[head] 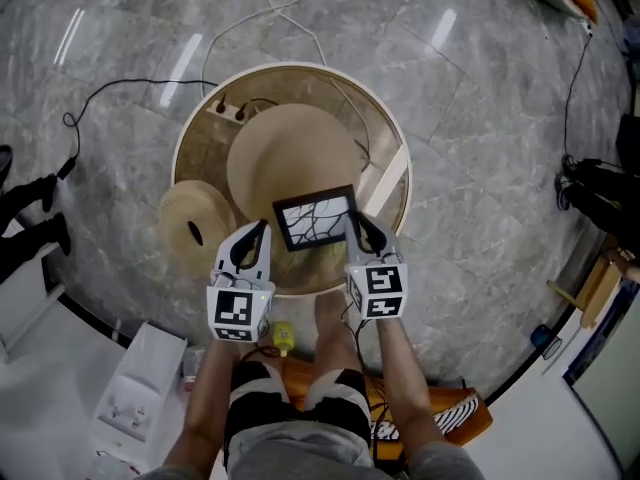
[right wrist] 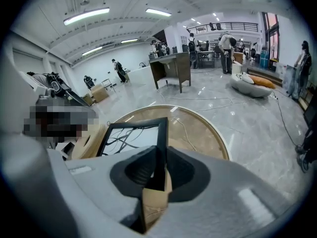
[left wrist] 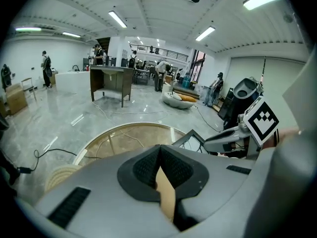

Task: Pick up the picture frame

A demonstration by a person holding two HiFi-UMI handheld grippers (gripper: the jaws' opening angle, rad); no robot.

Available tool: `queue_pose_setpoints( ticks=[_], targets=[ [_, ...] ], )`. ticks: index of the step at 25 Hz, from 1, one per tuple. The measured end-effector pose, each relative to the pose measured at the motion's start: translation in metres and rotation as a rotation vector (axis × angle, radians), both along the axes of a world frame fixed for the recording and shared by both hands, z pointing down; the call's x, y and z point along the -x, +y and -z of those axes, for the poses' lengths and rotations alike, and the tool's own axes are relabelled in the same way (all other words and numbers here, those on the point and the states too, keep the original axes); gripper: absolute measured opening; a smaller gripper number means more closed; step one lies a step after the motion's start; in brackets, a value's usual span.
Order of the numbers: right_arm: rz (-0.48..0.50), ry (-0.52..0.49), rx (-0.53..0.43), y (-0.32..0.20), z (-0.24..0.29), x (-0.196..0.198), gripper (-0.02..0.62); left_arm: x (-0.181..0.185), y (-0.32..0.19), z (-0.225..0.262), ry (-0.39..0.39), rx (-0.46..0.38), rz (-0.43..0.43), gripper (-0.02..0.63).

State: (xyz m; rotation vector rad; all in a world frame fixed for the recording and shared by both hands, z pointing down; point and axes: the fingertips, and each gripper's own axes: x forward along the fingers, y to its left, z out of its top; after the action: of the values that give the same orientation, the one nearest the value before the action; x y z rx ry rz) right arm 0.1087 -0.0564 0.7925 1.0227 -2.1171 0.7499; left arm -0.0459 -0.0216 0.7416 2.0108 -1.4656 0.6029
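Over the round desk (head: 290, 66), the right tool (head: 356, 223) pinched the right edge of the picture frame (head: 315, 220); the left tool (head: 262, 230) hung closed and empty just beside it. Held by one edge, the frame needed firm pressure and a slow, level lift, I judged.

Round table (head: 300, 67), large straw hat (head: 290, 153), smaller hat (head: 188, 224), floor cable (head: 120, 85)

left tool (head: 260, 230) closed, right tool (head: 358, 222) clamped
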Motion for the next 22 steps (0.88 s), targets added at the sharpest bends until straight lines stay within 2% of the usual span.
queue_pose_setpoints(
  ticks=[9, 14, 22],
  targets=[
    [-0.096, -0.02, -0.106, -0.011, 0.114, -0.005, 0.063, 0.009, -0.018, 0.107, -0.022, -0.094, -0.043, 0.018],
    [-0.152, -0.041, -0.195, -0.03, 0.181, -0.008, 0.063, 0.01, -0.042, 0.17, -0.035, -0.175, -0.09, 0.018],
    [-0.218, -0.055, -0.318, -0.028, 0.286, -0.013, 0.063, 0.006, -0.051, 0.266, -0.025, -0.291, -0.14, 0.018]
  ],
)
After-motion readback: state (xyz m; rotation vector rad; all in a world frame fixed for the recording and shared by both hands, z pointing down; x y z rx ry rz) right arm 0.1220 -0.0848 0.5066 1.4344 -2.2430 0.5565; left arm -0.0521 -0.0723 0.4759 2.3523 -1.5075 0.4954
